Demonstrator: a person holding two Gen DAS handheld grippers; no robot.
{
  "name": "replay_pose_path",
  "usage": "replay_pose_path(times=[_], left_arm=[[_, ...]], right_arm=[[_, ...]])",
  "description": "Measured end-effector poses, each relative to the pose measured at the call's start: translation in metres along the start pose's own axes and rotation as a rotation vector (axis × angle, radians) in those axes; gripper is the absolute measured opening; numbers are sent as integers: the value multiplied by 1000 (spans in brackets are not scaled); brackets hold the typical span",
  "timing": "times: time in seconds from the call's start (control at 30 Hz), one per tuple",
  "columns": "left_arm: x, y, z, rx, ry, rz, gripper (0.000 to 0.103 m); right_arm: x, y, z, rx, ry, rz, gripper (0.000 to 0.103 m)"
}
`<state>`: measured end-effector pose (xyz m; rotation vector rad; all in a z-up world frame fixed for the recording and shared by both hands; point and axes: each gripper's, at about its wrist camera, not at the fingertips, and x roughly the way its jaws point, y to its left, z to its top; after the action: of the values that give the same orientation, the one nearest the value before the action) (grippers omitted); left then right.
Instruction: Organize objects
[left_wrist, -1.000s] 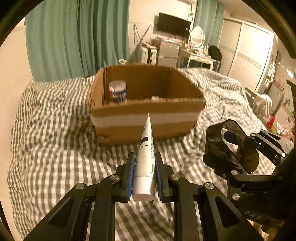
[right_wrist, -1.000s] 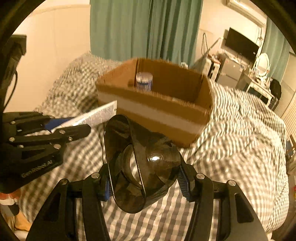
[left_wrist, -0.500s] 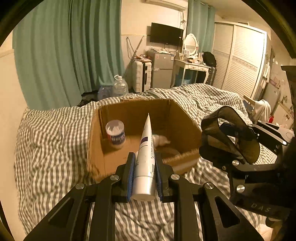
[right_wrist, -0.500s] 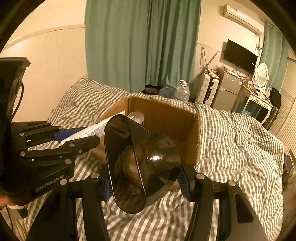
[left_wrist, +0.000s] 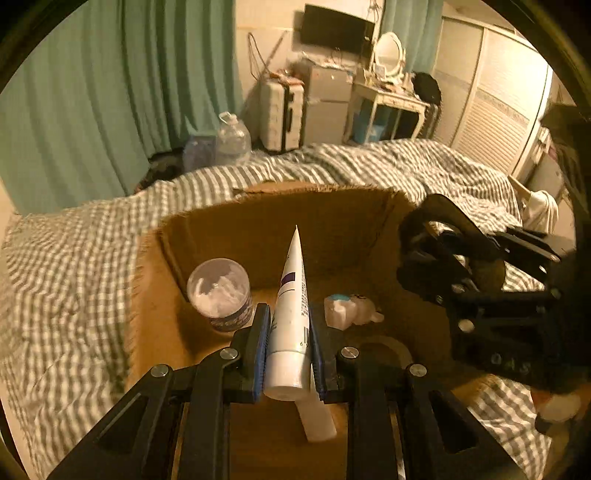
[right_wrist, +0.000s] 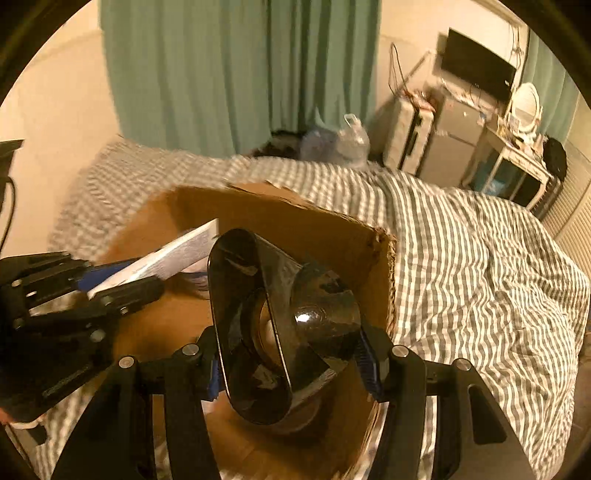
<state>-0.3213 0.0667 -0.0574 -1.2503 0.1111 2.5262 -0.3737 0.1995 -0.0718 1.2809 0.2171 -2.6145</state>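
My left gripper (left_wrist: 288, 332) is shut on a white tube (left_wrist: 291, 310) with purple print, held over the open cardboard box (left_wrist: 280, 221). My right gripper (right_wrist: 288, 354) is shut on a dark smoky plastic funnel-shaped piece (right_wrist: 280, 325), also over the box (right_wrist: 295, 225). The right gripper with the dark piece (left_wrist: 443, 251) shows at the right of the left wrist view. The left gripper with the tube (right_wrist: 166, 258) shows at the left of the right wrist view. Inside the box stand a white-lidded jar (left_wrist: 219, 291), a small white and blue object (left_wrist: 351, 306) and another white tube (left_wrist: 317, 421).
The box sits on a bed with a grey-and-white checked cover (left_wrist: 74, 266). Green curtains (left_wrist: 110, 92), water bottles (left_wrist: 232, 140), a suitcase (left_wrist: 282, 110) and a dressing table (left_wrist: 391, 99) stand beyond the bed's far edge.
Both grippers have risen and moved forward from in front of the box to above its opening. The view now looks down into it. Both still hold their objects.
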Motion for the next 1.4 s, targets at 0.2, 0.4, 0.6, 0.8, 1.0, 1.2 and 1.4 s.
replay_pose_path(times=[0.2,0.4,0.6,0.8,1.0,1.2,1.4], left_arm=[[42,7,13,-27,107,-53,20],[55,9,19,-32,152,-63,20],[54,17,24,-73,132,-48,21],[36,14,25,-38,107,-13,23],[0,10,21,-9,66,17,52],[-46,12,22,-40,-15,46,70],[-104,2,21,-16,-102,56,81]], right_arm=[[46,-18,16,-8,55,-13,55],[59,-17,14,-37,64,13,55],[46,-9,14,-41,24,-2,56],[22,-3,11,-31,-10,6,56],[-22,-1,4,-27,-72,-18,74],[-67,-1,-1,-3,-119,-45,80],[-126,9,-7,6,-194,-73,86]])
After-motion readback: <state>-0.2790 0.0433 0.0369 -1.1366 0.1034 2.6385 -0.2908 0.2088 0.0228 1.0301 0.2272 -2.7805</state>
